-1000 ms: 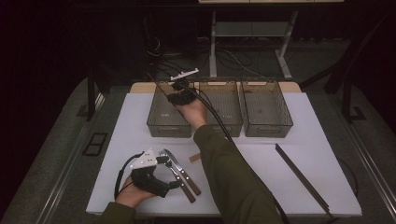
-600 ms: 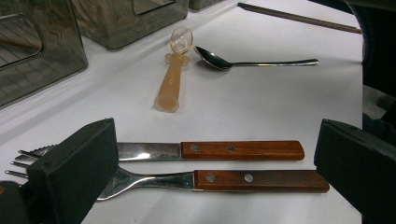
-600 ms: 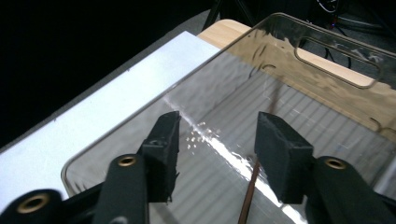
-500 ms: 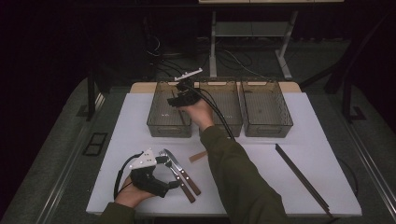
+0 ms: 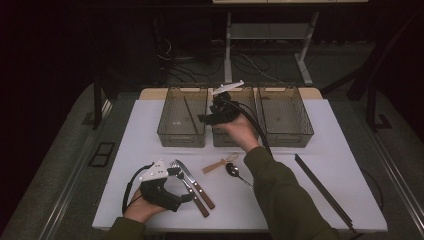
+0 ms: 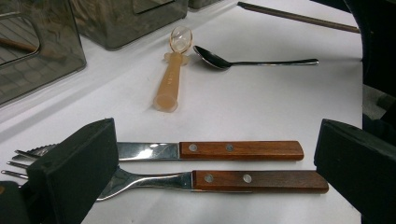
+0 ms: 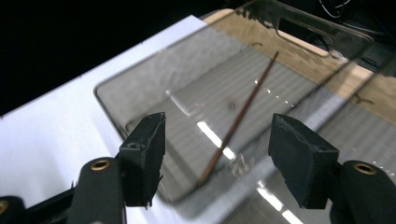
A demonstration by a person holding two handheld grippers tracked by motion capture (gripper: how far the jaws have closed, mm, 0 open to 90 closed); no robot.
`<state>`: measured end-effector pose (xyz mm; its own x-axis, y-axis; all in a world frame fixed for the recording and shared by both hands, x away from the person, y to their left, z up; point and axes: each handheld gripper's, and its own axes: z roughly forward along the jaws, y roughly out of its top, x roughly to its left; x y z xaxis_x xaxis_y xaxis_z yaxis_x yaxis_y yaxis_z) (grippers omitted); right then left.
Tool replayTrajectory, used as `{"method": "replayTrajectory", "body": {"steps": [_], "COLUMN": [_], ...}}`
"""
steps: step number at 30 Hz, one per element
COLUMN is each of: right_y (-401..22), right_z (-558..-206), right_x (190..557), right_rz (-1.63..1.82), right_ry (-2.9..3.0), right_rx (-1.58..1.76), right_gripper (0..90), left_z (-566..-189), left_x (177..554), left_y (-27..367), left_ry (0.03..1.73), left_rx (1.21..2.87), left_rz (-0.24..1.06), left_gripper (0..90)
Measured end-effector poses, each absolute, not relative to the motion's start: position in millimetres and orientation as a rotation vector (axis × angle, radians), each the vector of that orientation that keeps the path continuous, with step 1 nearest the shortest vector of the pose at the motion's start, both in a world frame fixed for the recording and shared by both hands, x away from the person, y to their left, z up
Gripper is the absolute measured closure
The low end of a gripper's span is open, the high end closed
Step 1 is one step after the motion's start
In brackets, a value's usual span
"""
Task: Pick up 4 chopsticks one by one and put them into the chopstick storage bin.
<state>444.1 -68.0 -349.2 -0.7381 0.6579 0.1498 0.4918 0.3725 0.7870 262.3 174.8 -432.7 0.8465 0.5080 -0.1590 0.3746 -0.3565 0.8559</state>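
Observation:
My right gripper [image 5: 206, 118] hovers at the edge between the left bin [image 5: 182, 135] and the middle bin [image 5: 227, 141]. Its jaws have just been opening and stand apart [image 7: 218, 130] with nothing between them. Below them a brown chopstick [image 7: 243, 112] lies slanted on the left bin's floor [image 5: 189, 112]. My left gripper [image 5: 180, 185] rests near the table's front left, open wide [image 6: 214, 128]. A wooden-handled knife [image 6: 233, 150] and fork [image 6: 252, 179] lie side by side between its jaws, untouched by the pads.
A metal spoon [image 5: 237, 172] and an orange plastic spoon [image 5: 217, 164] lie mid-table. A long dark chopstick [image 5: 322, 190] lies diagonally at the right. A third clear bin [image 5: 285, 137] stands at the back right. The person's right sleeve crosses the table's middle.
The right gripper has drawn back from over the left bin, moving right and toward the person, and its jaws have spread. The left gripper has stayed still.

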Motion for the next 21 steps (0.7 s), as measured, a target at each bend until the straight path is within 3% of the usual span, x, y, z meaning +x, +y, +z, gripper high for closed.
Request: {"method": "replayTrajectory", "body": {"steps": [21], "right_y": [-143], "right_z": [-354], "right_x": [380], "right_rz": [1.257], "right_ry": [2.402], "right_rx": [1.037], "right_gripper": [28.7], "left_z": [-433], "left_x": [261], "left_y": [174], "left_ry": [0.655], "left_rx": [1.974], "left_rz": [0.152], "left_gripper": [0.0]}}
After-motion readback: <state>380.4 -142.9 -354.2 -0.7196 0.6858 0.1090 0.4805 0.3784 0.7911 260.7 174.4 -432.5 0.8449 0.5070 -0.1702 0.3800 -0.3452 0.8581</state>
